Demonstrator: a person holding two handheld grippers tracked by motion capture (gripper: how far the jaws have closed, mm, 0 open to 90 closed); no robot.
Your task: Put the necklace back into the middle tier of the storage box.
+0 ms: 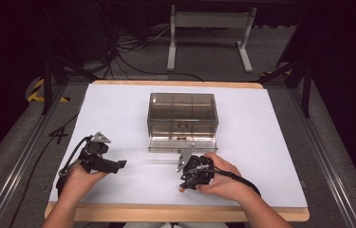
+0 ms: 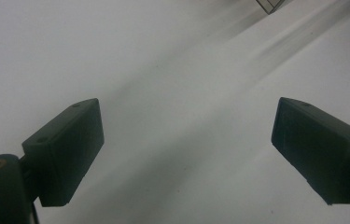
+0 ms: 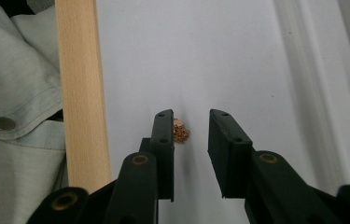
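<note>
Left gripper: matte black blocky jaws spread wide, empty, left of the box.
Smoky plastic box: rectangular, compartmented (drawer pulled out).
Right gripper: jaws parted, nothing grasped; gold crumpled trinket beside one jaw, nearer the person than the box.
White table sheet: smooth, wood-edged.

both grippers are black, each topped by a grey three-cornered plate and trailing a black cable. the left gripper, left of the smoky box, has blocky matte pads. the right gripper shows brass-ringed pivots and small screw holes. the person wears pale grey-green cloth with a snap button.
</note>
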